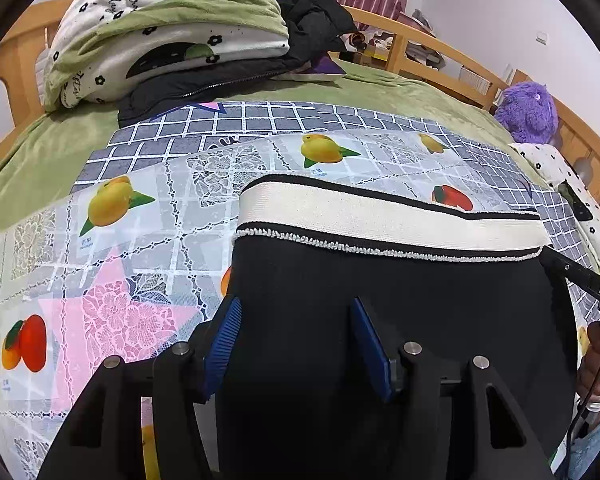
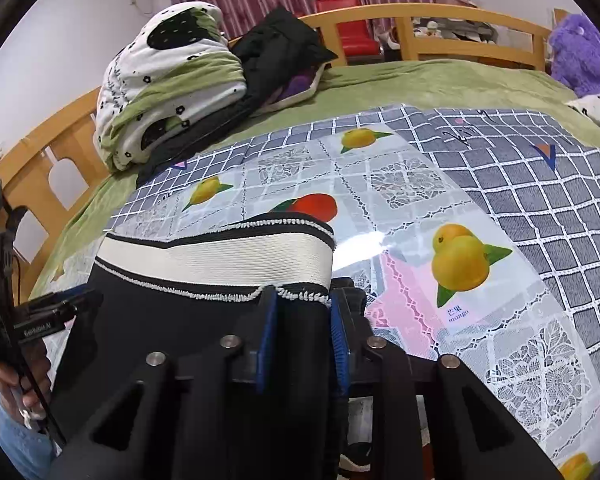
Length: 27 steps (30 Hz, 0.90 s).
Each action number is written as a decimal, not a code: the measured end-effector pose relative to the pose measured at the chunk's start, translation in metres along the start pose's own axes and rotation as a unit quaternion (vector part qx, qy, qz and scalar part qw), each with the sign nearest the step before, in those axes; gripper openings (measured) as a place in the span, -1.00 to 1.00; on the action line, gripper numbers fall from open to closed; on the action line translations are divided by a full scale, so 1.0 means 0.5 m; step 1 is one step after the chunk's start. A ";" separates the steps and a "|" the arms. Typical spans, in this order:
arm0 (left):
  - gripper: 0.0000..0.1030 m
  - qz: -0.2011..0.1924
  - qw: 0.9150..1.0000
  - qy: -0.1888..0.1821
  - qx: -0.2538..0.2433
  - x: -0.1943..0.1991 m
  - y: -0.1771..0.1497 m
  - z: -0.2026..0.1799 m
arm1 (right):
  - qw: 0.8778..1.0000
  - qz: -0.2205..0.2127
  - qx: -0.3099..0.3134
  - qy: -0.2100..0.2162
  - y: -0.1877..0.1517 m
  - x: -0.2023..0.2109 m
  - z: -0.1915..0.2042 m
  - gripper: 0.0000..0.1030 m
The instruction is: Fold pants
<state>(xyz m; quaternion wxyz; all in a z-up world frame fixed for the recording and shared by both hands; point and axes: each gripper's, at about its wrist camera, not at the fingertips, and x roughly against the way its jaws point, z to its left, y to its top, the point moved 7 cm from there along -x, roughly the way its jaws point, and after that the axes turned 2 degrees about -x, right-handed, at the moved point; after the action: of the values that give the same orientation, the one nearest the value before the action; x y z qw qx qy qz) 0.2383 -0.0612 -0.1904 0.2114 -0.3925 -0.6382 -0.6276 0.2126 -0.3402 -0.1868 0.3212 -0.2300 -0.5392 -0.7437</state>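
Left tool (image 1: 296, 344): blue pads spread, black cloth of the pants (image 1: 380, 320) lying between them, neither pad visibly pressing.
Right tool (image 2: 304, 332): pads close together, apparently pinching a fold of the black cloth just below the waistband (image 2: 220, 260); contact probable, not certain.
Pants: folded into a compact black stack on the fruit-print plastic cover (image 2: 480, 320), near the front edge of the bed (image 2: 420, 80). Waistband uppermost and farthest from both tools, running crosswise; leg cloth extending back beneath them toward the front edge.
Relation governing the coming move: stack directly under both tools, left tool at its left side, right tool at its right corner by the waistband. Right hand judged nearer to the waistband.
Far left corner of the bed: heaped quilt (image 1: 172, 32), well apart.
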 end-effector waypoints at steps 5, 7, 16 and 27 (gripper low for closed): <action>0.10 0.003 1.000 -0.008 0.017 -0.002 -0.004 0.011 | 0.999 0.018 -0.045 0.024 0.004 -0.019 -0.001 -0.30; 0.10 0.007 1.000 -0.013 0.027 -0.002 -0.008 0.017 | 0.999 0.021 -0.043 0.013 0.007 -0.020 0.006 -0.25; -0.01 0.005 0.998 -0.046 0.042 0.017 -0.011 0.029 | 0.999 0.010 -0.043 0.032 0.015 0.004 0.010 -0.66; 0.01 -0.008 0.997 -0.063 0.036 0.046 0.005 0.016 | 0.997 0.006 -0.069 0.017 0.012 -0.016 -0.040 -0.57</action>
<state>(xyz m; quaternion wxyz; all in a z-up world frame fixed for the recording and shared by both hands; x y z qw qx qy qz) 0.2283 -0.0482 -0.1723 0.1802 -0.4181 -0.6756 -0.5799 0.2227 -0.3586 -0.1946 0.3182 -0.2428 -0.4794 -0.7810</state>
